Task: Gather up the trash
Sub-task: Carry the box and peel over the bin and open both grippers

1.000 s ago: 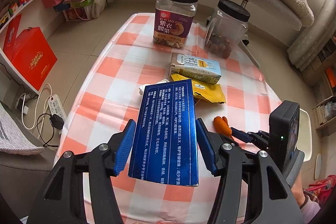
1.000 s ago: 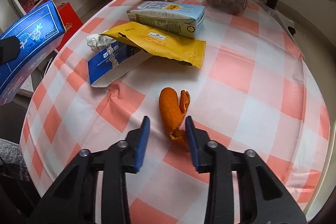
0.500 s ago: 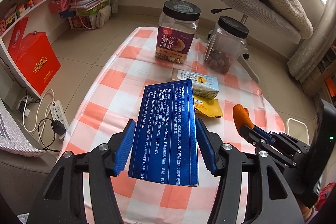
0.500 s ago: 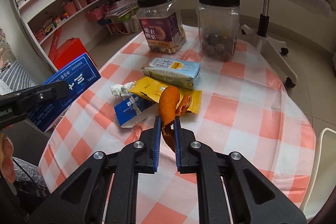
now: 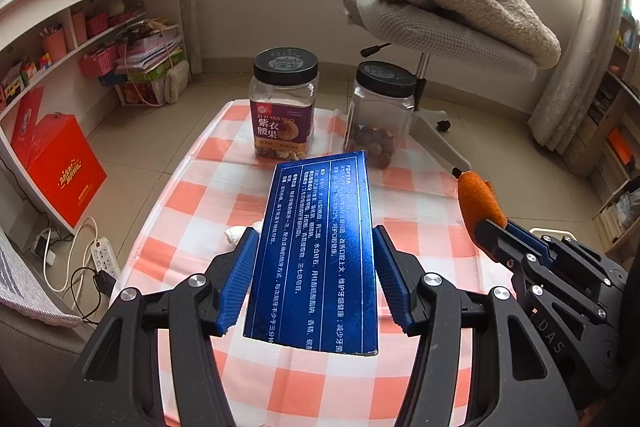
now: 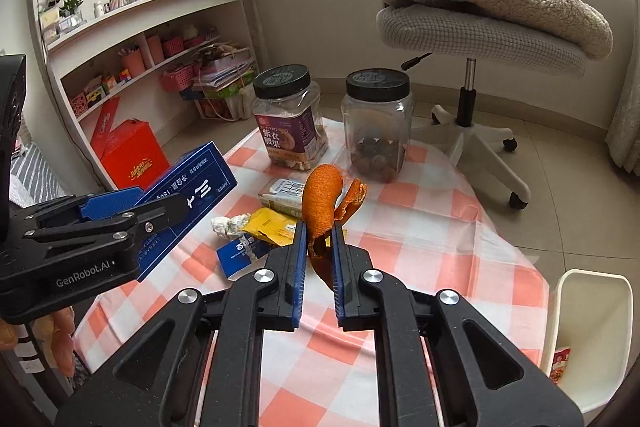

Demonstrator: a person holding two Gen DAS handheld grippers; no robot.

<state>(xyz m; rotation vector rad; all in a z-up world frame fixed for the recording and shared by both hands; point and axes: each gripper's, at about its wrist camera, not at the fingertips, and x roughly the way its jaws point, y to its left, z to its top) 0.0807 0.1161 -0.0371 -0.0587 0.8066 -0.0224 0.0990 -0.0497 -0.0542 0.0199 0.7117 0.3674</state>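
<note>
Taking the checked tablecloth [image 6: 420,227] as the landmark: above its left edge, the left gripper [image 5: 314,283] pinches a blue carton [image 5: 320,251] by its long sides, clear of the cloth. On the cloth's middle lie a crumpled tissue [image 6: 226,225], a small blue-and-white box [image 6: 240,253], a yellow packet [image 6: 272,227] and a drink carton [image 6: 286,193], bunched together. Above them, the right gripper [image 6: 319,247] is pressed together on an orange peel [image 6: 322,205], lifted off the cloth. At the cloth's far end stand two black-lidded jars [image 6: 378,125]. Off its right edge sits a white bin [image 6: 592,331].
</note>
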